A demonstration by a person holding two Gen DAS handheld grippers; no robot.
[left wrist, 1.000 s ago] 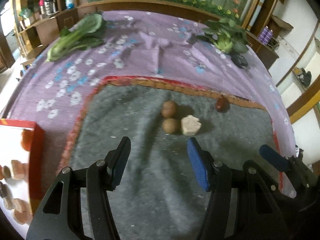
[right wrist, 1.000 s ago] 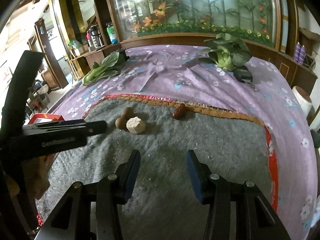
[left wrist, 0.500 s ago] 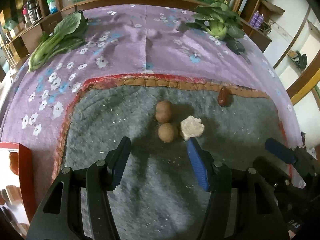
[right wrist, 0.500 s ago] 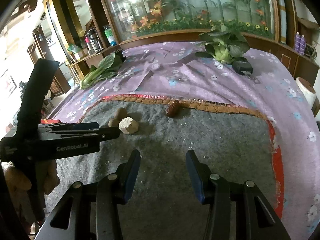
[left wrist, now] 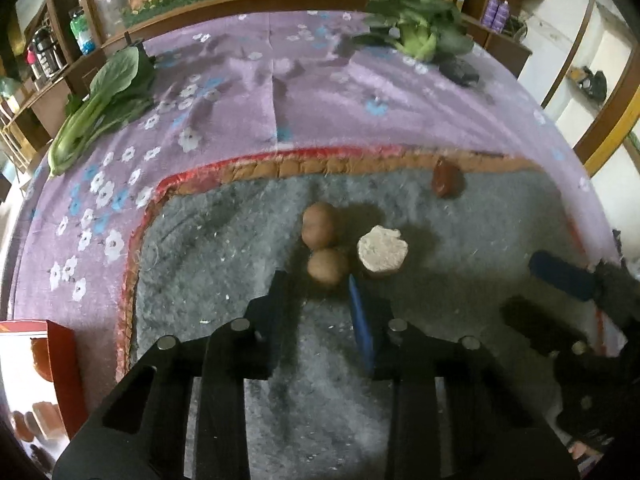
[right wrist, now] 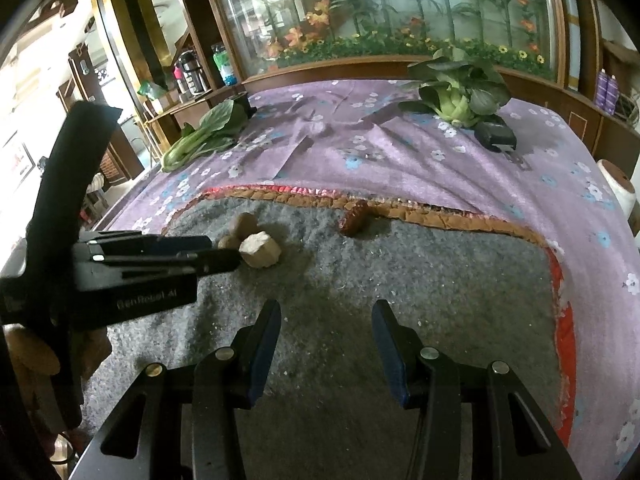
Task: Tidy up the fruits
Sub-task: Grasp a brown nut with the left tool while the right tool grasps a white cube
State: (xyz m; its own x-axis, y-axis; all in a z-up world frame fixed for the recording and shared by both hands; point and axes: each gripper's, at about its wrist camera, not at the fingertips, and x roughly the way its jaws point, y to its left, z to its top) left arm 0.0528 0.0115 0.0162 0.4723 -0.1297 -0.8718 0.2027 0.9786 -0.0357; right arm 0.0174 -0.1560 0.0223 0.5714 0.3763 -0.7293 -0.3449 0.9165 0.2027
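Observation:
Two brown round fruits lie together on the grey felt mat (left wrist: 240, 304): the nearer one (left wrist: 327, 266) and the farther one (left wrist: 319, 225). A pale beige chunk (left wrist: 383, 249) sits just to their right. A dark red fruit (left wrist: 445, 177) lies by the mat's far border. My left gripper (left wrist: 318, 286) is open, low over the mat, its fingertips on either side of the nearer brown fruit. It shows in the right wrist view (right wrist: 216, 260) beside the beige chunk (right wrist: 260, 250). My right gripper (right wrist: 326, 314) is open and empty over the mat, nearer than the red fruit (right wrist: 354, 218).
A red-rimmed white tray (left wrist: 60, 368) with reddish pieces stands at the left edge. Leafy greens lie on the purple floral cloth at the far left (left wrist: 100, 108) and far right (left wrist: 420, 28). A dark object (right wrist: 496, 136) lies near the right greens. Shelves and a glass cabinet stand behind.
My left gripper has moved forward and down to the brown fruits, its fingertips now around the nearer one. My right gripper has stayed almost still.

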